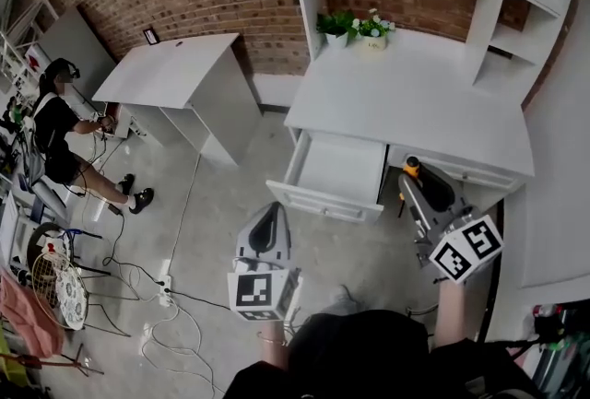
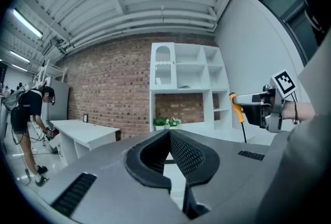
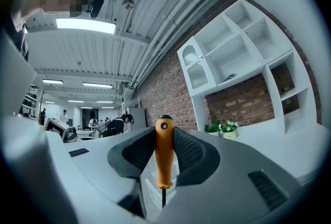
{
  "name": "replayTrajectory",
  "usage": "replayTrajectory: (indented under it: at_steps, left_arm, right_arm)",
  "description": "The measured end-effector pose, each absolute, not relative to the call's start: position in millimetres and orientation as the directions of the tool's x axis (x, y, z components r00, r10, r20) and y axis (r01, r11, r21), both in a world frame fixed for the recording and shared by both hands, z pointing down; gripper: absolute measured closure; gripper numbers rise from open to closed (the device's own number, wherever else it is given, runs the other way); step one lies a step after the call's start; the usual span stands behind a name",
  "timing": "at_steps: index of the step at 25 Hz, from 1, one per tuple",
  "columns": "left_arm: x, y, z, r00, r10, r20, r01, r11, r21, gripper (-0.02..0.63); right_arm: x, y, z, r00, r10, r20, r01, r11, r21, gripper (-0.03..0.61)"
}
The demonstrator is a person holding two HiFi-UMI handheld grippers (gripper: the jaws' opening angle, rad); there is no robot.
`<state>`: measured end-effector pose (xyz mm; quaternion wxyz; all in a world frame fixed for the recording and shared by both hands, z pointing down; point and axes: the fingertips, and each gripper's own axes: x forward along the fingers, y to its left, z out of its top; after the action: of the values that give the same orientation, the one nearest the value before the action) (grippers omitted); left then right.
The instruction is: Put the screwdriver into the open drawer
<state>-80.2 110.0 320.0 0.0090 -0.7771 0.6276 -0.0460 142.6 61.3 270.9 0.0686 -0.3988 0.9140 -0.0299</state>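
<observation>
The white desk (image 1: 406, 98) has one drawer (image 1: 336, 169) pulled open toward me, and its inside looks bare. My right gripper (image 1: 413, 178) hovers just right of that drawer, in front of the desk. It is shut on the screwdriver (image 1: 411, 168). In the right gripper view the orange handle of the screwdriver (image 3: 164, 155) stands upright between the pads, with the dark shaft pointing down. My left gripper (image 1: 270, 211) hangs lower and to the left, below the drawer front. Its jaws (image 2: 169, 135) meet at the tips with nothing between them. The left gripper view also shows the screwdriver (image 2: 236, 109) at the right.
A second white table (image 1: 171, 70) stands at the back left, with a person (image 1: 55, 125) beside it. Potted plants (image 1: 355, 24) sit on the desk under the shelf unit. Cables and a power strip (image 1: 166, 291) lie on the floor at the left.
</observation>
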Motion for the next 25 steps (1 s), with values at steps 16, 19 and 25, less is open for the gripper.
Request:
replayTrajectory:
  at_steps: [16,19,25]
  left_arm:
    - [-121,51,365,0.208,-0.966,0.152,-0.978,-0.209,0.01,0.604]
    - [-128,42,378,0.205,-0.962,0.181,-0.979,-0.2,0.042,0.604]
    - [-140,4,403,0.199,-0.953,0.227,-0.979,-0.187,0.077,0.606]
  right_arm:
    - [90,-9,305,-0.685,-0.728,-0.024,-0.717,0.679,-0.155,0.465]
    - [80,-22,314,-0.692,-0.721,0.005,-0.712,0.682,-0.167,0.463]
    - [60,-66,342,-0.715,-0.696,0.069,-0.694,0.695,-0.186,0.465]
